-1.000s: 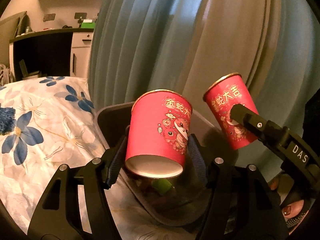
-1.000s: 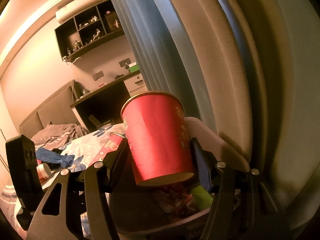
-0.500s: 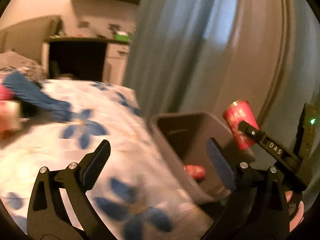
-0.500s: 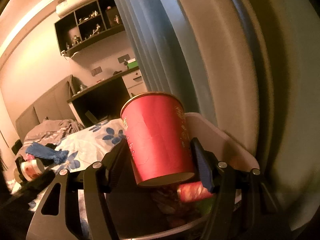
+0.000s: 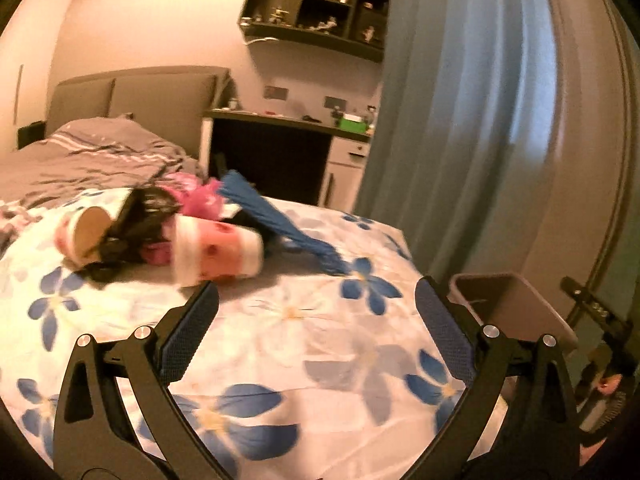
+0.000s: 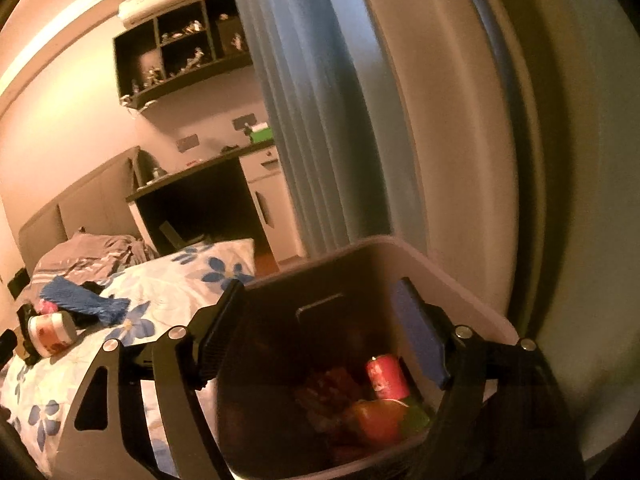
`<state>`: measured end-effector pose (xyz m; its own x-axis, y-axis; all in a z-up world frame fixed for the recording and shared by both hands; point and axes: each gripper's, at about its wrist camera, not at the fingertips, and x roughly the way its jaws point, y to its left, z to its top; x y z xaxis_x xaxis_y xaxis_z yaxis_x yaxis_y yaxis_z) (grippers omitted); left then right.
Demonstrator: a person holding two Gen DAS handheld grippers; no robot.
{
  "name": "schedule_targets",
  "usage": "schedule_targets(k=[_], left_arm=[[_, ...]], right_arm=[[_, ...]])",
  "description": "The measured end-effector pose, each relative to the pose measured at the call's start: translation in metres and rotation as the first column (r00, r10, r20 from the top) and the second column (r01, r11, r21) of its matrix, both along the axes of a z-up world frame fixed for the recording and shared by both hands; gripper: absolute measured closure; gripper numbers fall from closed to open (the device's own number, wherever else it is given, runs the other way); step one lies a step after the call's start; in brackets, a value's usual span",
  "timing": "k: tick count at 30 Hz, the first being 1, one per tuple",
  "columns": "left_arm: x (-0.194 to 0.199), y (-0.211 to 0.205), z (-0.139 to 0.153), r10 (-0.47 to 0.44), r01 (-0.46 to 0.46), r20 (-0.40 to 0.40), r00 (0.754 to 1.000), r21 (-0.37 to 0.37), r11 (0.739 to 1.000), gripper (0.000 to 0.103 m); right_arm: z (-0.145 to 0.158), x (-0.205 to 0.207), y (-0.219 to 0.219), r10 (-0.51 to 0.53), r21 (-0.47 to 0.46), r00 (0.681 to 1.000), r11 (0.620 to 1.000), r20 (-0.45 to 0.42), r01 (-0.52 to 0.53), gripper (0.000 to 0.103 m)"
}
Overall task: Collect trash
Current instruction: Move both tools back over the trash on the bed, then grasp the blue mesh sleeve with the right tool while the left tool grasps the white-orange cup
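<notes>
My left gripper (image 5: pixel 316 292) is wide open and empty, over the flowered bed sheet (image 5: pixel 288 320). Ahead of it on the bed lie a white-and-pink paper cup (image 5: pixel 216 248) on its side, a second cup (image 5: pixel 86 236), a black item (image 5: pixel 132 224) and a pink wrapper (image 5: pixel 192 196). The grey trash bin (image 5: pixel 512 308) stands beside the bed at the right. My right gripper (image 6: pixel 320 286) hangs over the bin (image 6: pixel 440 268). Its jaws are opening with nothing between them. Two red cups (image 6: pixel 386 376) (image 6: pixel 376 420) lie inside the bin among other trash.
A blue fringed cloth (image 5: pixel 280 224) lies on the bed behind the cups. A grey duvet (image 5: pixel 80 156) covers the far end. A dark desk (image 5: pixel 280 152) and blue curtains (image 5: pixel 460 140) stand beyond the bed. The bin sits close to the curtain.
Both red cups left the jaws and now lie in the bin. My left gripper opened wide and swung left from the bin to the bed. The right gripper's jaws widened over the bin.
</notes>
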<state>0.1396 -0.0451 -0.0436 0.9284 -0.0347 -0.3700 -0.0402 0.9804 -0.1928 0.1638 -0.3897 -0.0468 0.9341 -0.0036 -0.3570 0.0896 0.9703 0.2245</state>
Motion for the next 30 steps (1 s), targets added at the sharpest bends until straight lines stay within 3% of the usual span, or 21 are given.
schedule_targets(k=[9,18,30], left_arm=[[-0.024,0.037,0.004,0.084,-0.084,0.014,0.996,-0.009,0.996,0.006],[-0.046,0.077,0.010,0.184,-0.183,0.021,0.983,-0.021,0.983,0.006],[-0.049,0.108,0.006,0.232,-0.231,0.004,0.973,-0.034,0.972,0.006]], right_arm=[[0.022,-0.029,0.061,0.128,-0.082,0.988,0.989,0.087,-0.121,0.025],[0.021,-0.025,0.137,0.285,-0.129,0.956,0.953,0.074,-0.274,0.025],[0.011,-0.006,0.194,0.380,-0.179,0.924,0.912,0.029,-0.369,0.025]])
